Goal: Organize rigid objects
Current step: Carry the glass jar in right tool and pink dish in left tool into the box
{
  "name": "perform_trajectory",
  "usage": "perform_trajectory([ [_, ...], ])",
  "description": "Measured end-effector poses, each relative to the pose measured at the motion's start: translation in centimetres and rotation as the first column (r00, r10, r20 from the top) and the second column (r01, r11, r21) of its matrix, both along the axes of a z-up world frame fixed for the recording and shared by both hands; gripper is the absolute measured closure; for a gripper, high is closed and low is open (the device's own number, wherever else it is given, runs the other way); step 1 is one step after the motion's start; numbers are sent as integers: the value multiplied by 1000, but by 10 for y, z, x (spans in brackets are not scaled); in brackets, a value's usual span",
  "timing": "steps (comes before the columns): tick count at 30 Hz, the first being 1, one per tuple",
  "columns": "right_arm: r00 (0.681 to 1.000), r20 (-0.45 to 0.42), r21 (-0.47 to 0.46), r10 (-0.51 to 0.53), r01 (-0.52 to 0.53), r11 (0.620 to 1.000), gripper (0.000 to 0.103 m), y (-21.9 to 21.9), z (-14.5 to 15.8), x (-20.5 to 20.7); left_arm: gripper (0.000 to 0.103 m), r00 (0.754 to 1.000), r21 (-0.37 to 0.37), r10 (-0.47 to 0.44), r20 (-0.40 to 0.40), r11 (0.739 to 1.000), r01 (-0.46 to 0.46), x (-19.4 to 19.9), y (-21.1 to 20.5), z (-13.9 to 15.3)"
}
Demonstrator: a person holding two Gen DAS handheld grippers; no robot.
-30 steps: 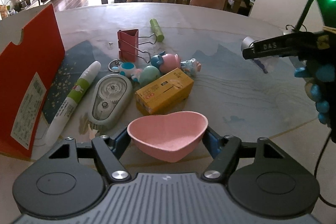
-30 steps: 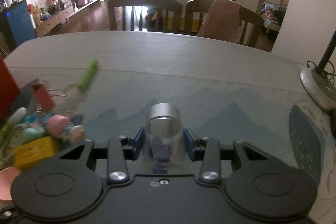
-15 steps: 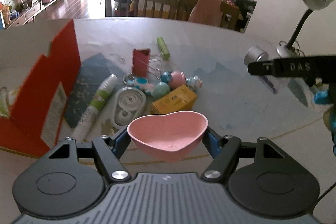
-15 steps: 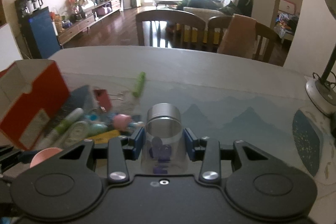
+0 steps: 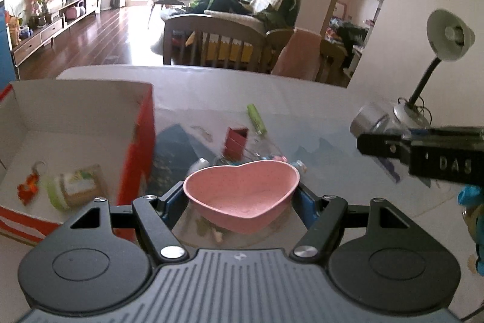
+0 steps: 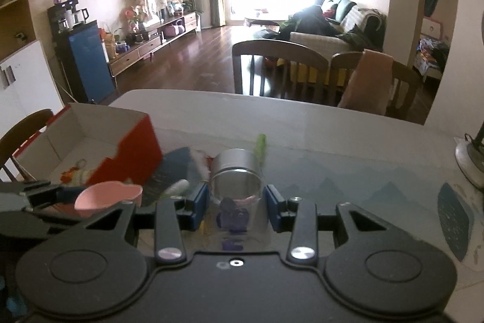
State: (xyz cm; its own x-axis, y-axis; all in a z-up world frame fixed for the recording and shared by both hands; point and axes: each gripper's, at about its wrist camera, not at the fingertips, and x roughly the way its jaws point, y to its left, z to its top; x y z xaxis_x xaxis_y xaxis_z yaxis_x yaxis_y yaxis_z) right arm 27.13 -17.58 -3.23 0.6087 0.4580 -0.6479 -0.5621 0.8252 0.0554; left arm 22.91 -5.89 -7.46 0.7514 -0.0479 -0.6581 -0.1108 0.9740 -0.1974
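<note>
My left gripper (image 5: 241, 197) is shut on a pink heart-shaped bowl (image 5: 239, 189) and holds it above the table, just right of the open red cardboard box (image 5: 75, 126). My right gripper (image 6: 236, 206) is shut on a clear jar with a silver lid (image 6: 236, 171), also held in the air; it shows in the left wrist view (image 5: 370, 118) at the right. The bowl shows in the right wrist view (image 6: 106, 197) at the lower left. The box holds a small green-lidded jar (image 5: 71, 189) and a red trinket (image 5: 28, 188).
On the table behind the bowl lie a red binder clip (image 5: 236, 140), a green tube (image 5: 256, 118) and small toys, partly hidden. A desk lamp (image 5: 435, 65) stands at the right. Chairs (image 5: 211, 44) line the far edge.
Both grippers have risen and swung left with their loads. The inside of the red box has come into view and the table items have dropped behind the bowl.
</note>
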Motion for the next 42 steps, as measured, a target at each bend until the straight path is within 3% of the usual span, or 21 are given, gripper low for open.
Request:
perform_trajectory([
  [13,997,12,13,74,-74,997,63,82,17,-25,29,999,-16,42,26,999,-41,-14,90,28],
  [27,993,15,5,118,-118,993,63,170,14,-40,29,996,7,87,16,996,-87,-22,182,29],
  [42,994,-56,-82,98,-102,991,63,240,-37,-23,29,992,70,106,-64,992,-101,2,257,1],
])
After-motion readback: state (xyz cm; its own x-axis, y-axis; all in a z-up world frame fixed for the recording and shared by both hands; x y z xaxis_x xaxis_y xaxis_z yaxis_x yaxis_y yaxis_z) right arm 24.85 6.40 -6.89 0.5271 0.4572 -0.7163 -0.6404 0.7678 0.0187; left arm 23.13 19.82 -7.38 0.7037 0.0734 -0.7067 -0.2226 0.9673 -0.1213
